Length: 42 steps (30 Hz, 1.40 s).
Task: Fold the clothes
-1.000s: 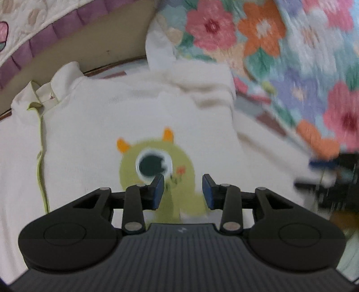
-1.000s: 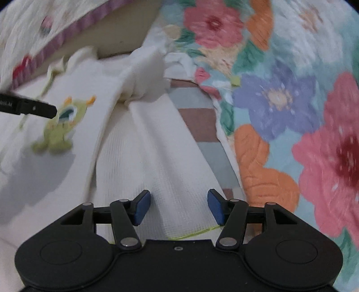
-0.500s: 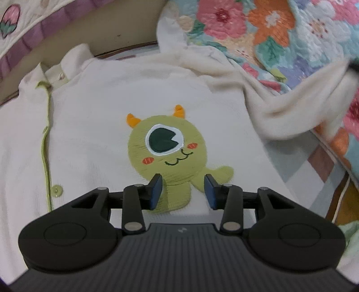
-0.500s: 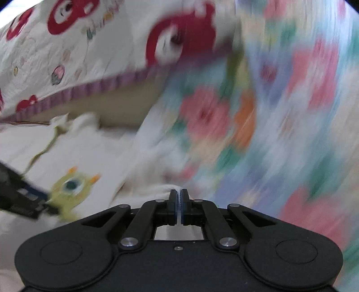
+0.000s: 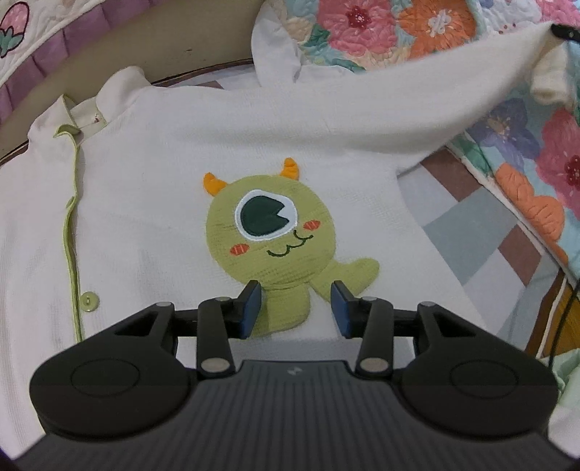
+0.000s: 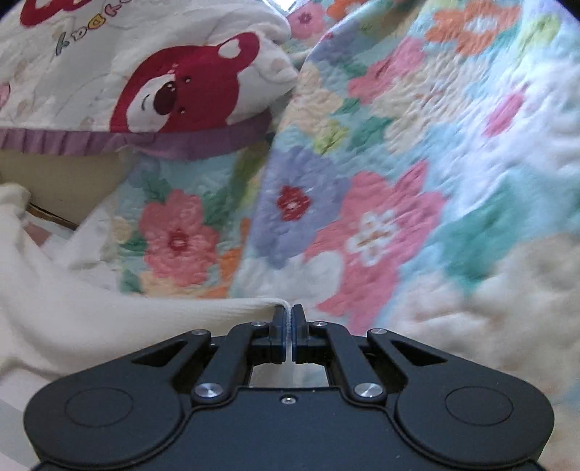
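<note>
A cream child's cardigan [image 5: 152, 203] lies flat, front up, with a green one-eyed monster patch [image 5: 268, 232], green placket trim and a green button [image 5: 88, 300]. My left gripper [image 5: 291, 306] is open and hovers just above the lower part of the patch. My right gripper [image 6: 289, 328] is shut on the end of the cardigan's sleeve [image 6: 108, 322]. In the left wrist view the sleeve [image 5: 417, 108] stretches up and right, lifted off the bed, and the right gripper's tip [image 5: 562, 30] shows at its end.
A flowered quilt [image 5: 398, 25] lies bunched at the right [image 6: 398, 181]. A white bear-print blanket with purple trim [image 6: 174, 90] lies at the back. A checked sheet [image 5: 471, 224] shows under the lifted sleeve. A beige headboard [image 5: 163, 36] runs behind the collar.
My right gripper closed on the sleeve end and lifted it up and out to the right, so the sleeve is now stretched straight. My left gripper stayed open and drew slightly back over the patch.
</note>
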Each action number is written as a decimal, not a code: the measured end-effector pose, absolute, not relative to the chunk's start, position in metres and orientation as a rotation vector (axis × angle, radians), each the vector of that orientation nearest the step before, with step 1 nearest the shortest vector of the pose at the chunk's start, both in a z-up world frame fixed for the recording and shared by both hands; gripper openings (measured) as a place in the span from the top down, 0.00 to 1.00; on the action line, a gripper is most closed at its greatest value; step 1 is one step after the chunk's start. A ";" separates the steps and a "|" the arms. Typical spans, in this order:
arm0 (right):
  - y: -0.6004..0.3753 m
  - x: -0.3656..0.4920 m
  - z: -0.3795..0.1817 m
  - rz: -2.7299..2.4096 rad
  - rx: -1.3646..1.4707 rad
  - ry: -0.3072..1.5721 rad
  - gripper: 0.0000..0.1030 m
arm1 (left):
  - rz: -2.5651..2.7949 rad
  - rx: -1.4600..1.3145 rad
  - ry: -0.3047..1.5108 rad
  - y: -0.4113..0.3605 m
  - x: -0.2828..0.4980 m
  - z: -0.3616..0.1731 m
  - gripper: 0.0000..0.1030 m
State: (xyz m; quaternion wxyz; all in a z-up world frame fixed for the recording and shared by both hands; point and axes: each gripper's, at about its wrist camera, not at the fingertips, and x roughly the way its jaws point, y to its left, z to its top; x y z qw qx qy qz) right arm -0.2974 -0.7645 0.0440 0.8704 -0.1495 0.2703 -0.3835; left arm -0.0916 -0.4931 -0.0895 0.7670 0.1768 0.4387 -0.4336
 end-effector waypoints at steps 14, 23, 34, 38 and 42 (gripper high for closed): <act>-0.756 -0.261 0.034 -0.601 0.029 0.451 0.97 | -0.912 0.291 0.873 -0.480 -0.069 -0.061 0.59; -0.682 -0.175 0.075 -0.269 0.085 0.285 0.97 | -0.804 0.206 0.569 -0.448 -0.042 0.002 0.53; -0.576 -0.089 0.030 0.113 0.142 0.429 0.62 | -0.634 0.160 0.857 -0.402 -0.016 -0.039 0.52; -0.574 -0.096 -0.010 0.112 0.163 0.534 0.62 | -0.648 0.151 0.904 -0.387 -0.022 -0.035 0.52; -0.582 -0.111 -0.042 0.053 0.188 0.634 0.62 | -0.636 0.149 0.915 -0.369 -0.032 -0.027 0.52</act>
